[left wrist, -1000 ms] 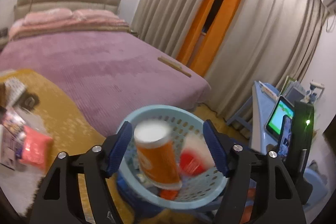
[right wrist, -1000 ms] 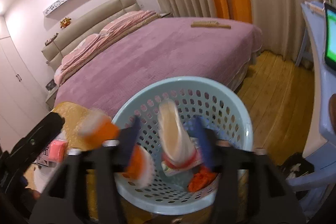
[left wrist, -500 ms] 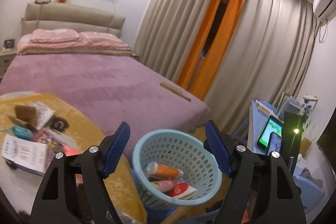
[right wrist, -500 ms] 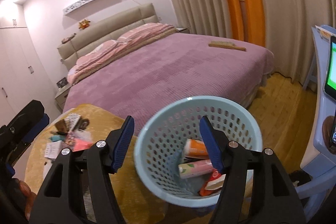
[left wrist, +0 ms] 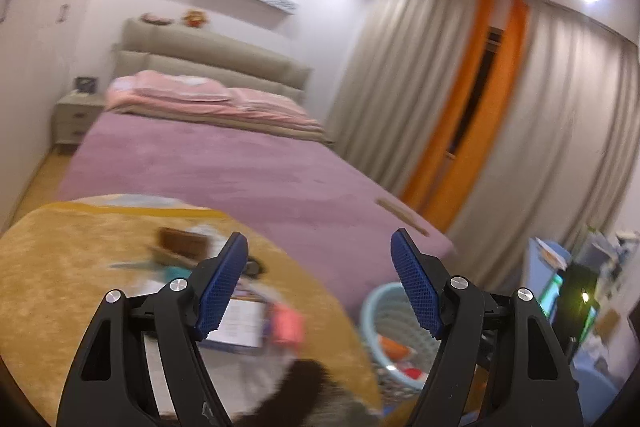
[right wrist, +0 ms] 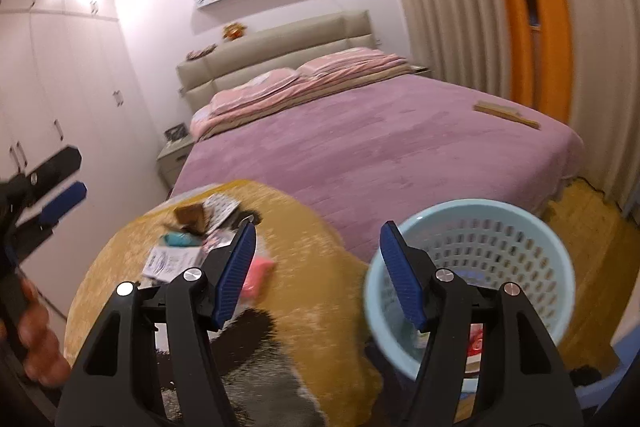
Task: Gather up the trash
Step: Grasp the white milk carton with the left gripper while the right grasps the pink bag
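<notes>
A light blue perforated basket (right wrist: pixel 496 247) stands on the floor to the right of a yellow-covered table (right wrist: pixel 312 267); it also shows in the left wrist view (left wrist: pixel 380 311) with orange and red trash inside. A pile of litter lies on the table: a pink packet (right wrist: pixel 258 273), a teal item (right wrist: pixel 176 239), a brown box (right wrist: pixel 190 215) and papers (right wrist: pixel 170 261). My left gripper (left wrist: pixel 318 283) is open and empty above the table. My right gripper (right wrist: pixel 316 267) is open and empty between the table and the basket. The left gripper also shows at the right wrist view's left edge (right wrist: pixel 52 195).
A bed with a purple cover (right wrist: pixel 380 139) lies behind the table, a wooden stick (right wrist: pixel 506 115) on its far corner. Curtains (left wrist: pixel 420 99) hang at the right. A blue desk with a lit screen (left wrist: pixel 560 291) stands at the right. White wardrobes (right wrist: pixel 48 99) line the left wall.
Both grippers let their items fall into the basket, then rose and swung left towards the table. The basket has slid to the right in both views.
</notes>
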{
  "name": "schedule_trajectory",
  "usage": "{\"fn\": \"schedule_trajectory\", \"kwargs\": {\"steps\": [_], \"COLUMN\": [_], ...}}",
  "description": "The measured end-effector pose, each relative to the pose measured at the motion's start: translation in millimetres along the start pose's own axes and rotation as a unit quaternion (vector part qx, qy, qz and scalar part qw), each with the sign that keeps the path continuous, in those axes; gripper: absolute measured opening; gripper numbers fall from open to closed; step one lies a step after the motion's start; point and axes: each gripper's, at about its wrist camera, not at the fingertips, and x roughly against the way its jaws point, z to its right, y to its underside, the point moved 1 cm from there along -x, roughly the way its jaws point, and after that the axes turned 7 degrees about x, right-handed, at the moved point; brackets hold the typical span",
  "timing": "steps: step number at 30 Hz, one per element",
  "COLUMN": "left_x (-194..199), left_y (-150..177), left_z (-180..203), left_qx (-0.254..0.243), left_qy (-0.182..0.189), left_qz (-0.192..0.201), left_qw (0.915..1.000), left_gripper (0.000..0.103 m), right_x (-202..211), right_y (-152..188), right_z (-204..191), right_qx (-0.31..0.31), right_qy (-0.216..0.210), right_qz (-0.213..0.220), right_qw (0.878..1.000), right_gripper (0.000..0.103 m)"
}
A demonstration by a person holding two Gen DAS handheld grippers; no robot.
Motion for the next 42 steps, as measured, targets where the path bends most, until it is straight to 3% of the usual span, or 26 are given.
{"fn": "schedule_trajectory", "kwargs": {"steps": [5,12,15,20,26,33,37,39,42], "left_x": [-3.4,-19.0,-19.5,-16.5,-20.9,-31.8,-30.4,-28.0,-27.6], "left_y": [-7.6,10.9,22.0,30.4,38.7,53.3,58.5,58.7,57.9], "left_z": [-46.5,-88.6,-106.0,-130.0,-148.8,-163.0,-167.9,-168.7,-166.4], "left_qx": [0.036,0.057,0.075,0.098,0.123,0.160,0.169,0.167,0.166], "left_qy": [-0.044,-0.089,-0.106,-0.122,-0.125,-0.108,-0.122,-0.137,-0.152], "left_qz": [-0.020,-0.068,-0.081,-0.093,-0.112,-0.152,-0.153,-0.150,-0.146], "left_qw": [0.9982,0.9921,0.9882,0.9833,0.9781,0.9693,0.9659,0.9646,0.9634], "left_gripper": [0.071,0.071,0.069,0.068,0.068,0.072,0.075,0.079,0.085], "right_x": [-25.5,-68.5,-89.5,-116.7,-145.6,-137.6,-116.5,-103.6,-87.9], "right_y": [0.5,2.5,-0.5,-7.3,-4.1,29.5,58.5,63.6,57.3], "right_z": [-27.8,-74.9,-88.5,-100.1,-108.0,-134.5,-161.1,-160.7,-139.5], "right_qx": [0.006,0.044,0.055,0.050,0.044,0.062,0.075,0.083,0.080], "right_qy": [-0.033,-0.072,-0.070,-0.089,-0.108,-0.201,-0.275,-0.270,-0.219], "right_qz": [-0.033,-0.077,-0.093,-0.104,-0.131,-0.177,-0.201,-0.192,-0.157], "right_qw": [0.999,0.993,0.992,0.989,0.985,0.961,0.937,0.940,0.960], "right_gripper": [0.061,0.061,0.060,0.037,0.033,0.033,0.033,0.033,0.033]}}
